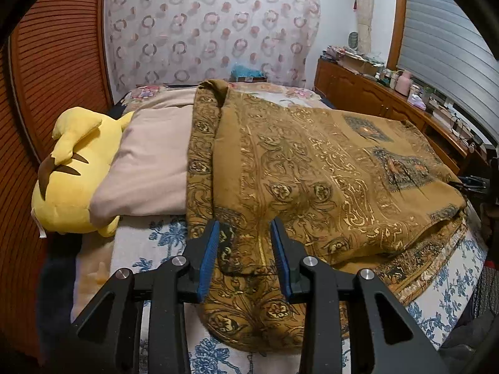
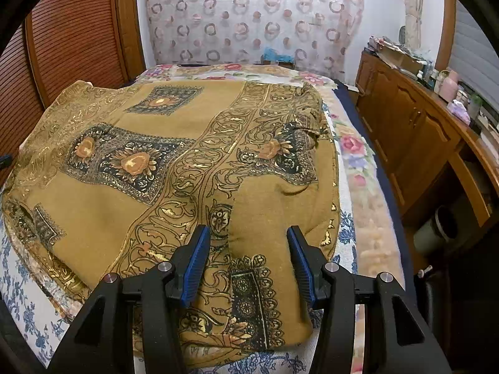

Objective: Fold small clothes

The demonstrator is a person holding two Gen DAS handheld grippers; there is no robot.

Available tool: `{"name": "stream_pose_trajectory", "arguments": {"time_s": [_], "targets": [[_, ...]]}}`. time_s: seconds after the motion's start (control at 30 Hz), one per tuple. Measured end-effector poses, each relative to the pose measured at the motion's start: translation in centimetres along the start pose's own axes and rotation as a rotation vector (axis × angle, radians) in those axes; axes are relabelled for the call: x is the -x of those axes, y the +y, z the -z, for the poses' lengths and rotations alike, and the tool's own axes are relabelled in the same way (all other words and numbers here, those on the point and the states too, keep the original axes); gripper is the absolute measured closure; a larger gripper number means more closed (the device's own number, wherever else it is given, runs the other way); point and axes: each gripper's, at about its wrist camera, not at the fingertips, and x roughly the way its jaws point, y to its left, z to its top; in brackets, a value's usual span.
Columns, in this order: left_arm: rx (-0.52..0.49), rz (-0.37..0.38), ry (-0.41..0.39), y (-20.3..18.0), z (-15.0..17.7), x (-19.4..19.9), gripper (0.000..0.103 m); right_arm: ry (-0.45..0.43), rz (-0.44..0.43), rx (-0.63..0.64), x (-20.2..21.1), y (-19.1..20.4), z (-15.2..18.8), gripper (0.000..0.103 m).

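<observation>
Meanwhile, the ochre patterned garment (image 1: 312,168) lies spread on the bed (image 1: 146,249). Both the left hand-held gripper (image 1: 244,233) and the right hand-held gripper (image 2: 248,243) hover over its near edge, fingers spread, pinching nothing.

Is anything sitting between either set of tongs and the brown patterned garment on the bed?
Nothing visible. The left tongs and right tongs both hang open right over the near edge of the brown patterned garment, with only cloth between their pads. The yellow plush toy lies off to the left, clear of the garment.
</observation>
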Motion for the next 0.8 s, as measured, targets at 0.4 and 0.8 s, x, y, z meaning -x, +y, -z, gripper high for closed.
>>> {"name": "stream_pose_trajectory", "arguments": {"time_s": [0.4,0.8], "targets": [[-0.006,-0.02,0.101,0.4,0.2,-3.2,0.068,-0.008,-0.002,-0.064,2.4,-2.3,2.0,0.05],[-0.01,0.033,0.044,-0.1,-0.1,-0.7,0.1,-0.039,-0.047,0.005,3.7,-0.9,1.7,0.098]]}}
